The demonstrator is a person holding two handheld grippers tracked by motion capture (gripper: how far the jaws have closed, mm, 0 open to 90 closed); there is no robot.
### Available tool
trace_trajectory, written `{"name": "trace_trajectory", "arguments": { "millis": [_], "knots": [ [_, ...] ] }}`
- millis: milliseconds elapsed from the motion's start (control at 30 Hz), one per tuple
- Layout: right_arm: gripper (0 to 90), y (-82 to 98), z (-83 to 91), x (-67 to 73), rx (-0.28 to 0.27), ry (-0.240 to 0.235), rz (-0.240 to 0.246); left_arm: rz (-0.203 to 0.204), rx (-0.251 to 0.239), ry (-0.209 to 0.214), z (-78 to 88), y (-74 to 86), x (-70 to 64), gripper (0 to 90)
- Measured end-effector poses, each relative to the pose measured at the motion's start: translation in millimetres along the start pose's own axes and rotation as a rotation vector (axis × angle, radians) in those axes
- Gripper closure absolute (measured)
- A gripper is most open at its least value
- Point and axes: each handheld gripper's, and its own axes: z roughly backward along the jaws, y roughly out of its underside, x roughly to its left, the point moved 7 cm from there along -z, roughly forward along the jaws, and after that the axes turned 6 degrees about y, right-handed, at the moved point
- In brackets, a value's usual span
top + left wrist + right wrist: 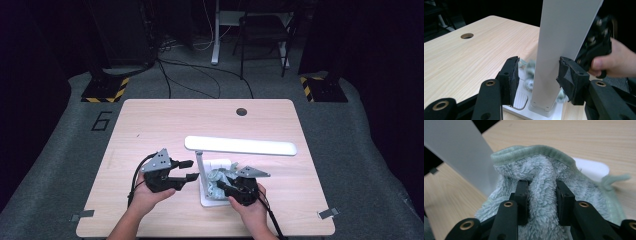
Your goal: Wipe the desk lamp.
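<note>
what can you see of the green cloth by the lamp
The cloth is a pale green, fluffy terry towel with a stitched hem along its edge. It lies bunched on the white lamp base, beside the upright lamp post. The right tongs are shut on a raised fold of it, pads pressing from both sides.

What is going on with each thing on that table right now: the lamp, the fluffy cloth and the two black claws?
Desk lamp: upright on its white base, head level, not visibly lit.
Green cloth: bunched on the lamp's base beside the post, pinched in a fold.
Right gripper: shut on the cloth.
Left gripper: jaws either side of the lamp's post; one pad at the post, a gap at the other.
Table: steady, light wood.
</note>
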Motion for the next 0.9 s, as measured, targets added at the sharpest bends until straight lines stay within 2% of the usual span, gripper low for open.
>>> {"name": "trace_trajectory", "arguments": {
  "millis": [100, 133, 233, 300, 400, 433, 500, 533, 667, 733, 900],
  "knots": [
    [68.1, 10.7, -11.0, 5.4, 0.027, 0.05, 0.076, 0.01, -0.003, 0.011, -0.5, 0.0, -0.4, 50.9],
    [68.2, 13.1, -13.5, 5.8, 0.023, 0.076, 0.121, 0.009, -0.003, 0.013, -0.5, 0.0, -0.4, 51.0],
    [69.1, 19.6, -18.3, 6.8, 0.028, 0.127, 0.209, 0.002, -0.001, 0.013, -0.4, 0.0, 0.4, 51.0],
    [69.2, 22.7, -18.6, 6.9, 0.026, 0.163, 0.298, 0.009, -0.003, 0.014, -0.6, 0.1, -0.2, 51.0],
    [69.7, 24.9, -18.0, 9.5, 0.026, 0.21, 0.386, 0.007, -0.001, 0.013, -0.5, 0.1, 0.0, 51.0],
    [70.0, 25.2, -18.1, 10.8, 0.022, 0.215, 0.389, 0.004, 0.0, 0.012, -0.4, 0.0, 0.3, 51.0],
    [70.3, 24.2, -17.8, 10.5, 0.016, 0.203, 0.351, 0.003, 0.0, 0.014, -0.5, -0.1, 0.3, 51.2],
    [70.5, 23.3, -16.9, 10.6, 0.015, 0.183, 0.285, 0.002, 0.001, 0.014, -0.5, -0.2, 0.3, 51.3],
    [70.7, 15.6, -12.8, 9.6, 0.016, 0.111, 0.196, 0.006, -0.005, 0.022, -1.5, -0.5, -0.3, 52.2],
    [71.0, 10.3, -10.9, 9.8, 0.002, 0.095, 0.182, 0.014, -0.014, 0.027, -2.4, -0.9, -1.4, 52.2],
    [71.3, 2.4, -5.2, 13.4, -0.005, 0.06, 0.145, 0.0, -0.008, 0.031, -1.5, -1.1, -1.4, 52.0]
  ]
}}
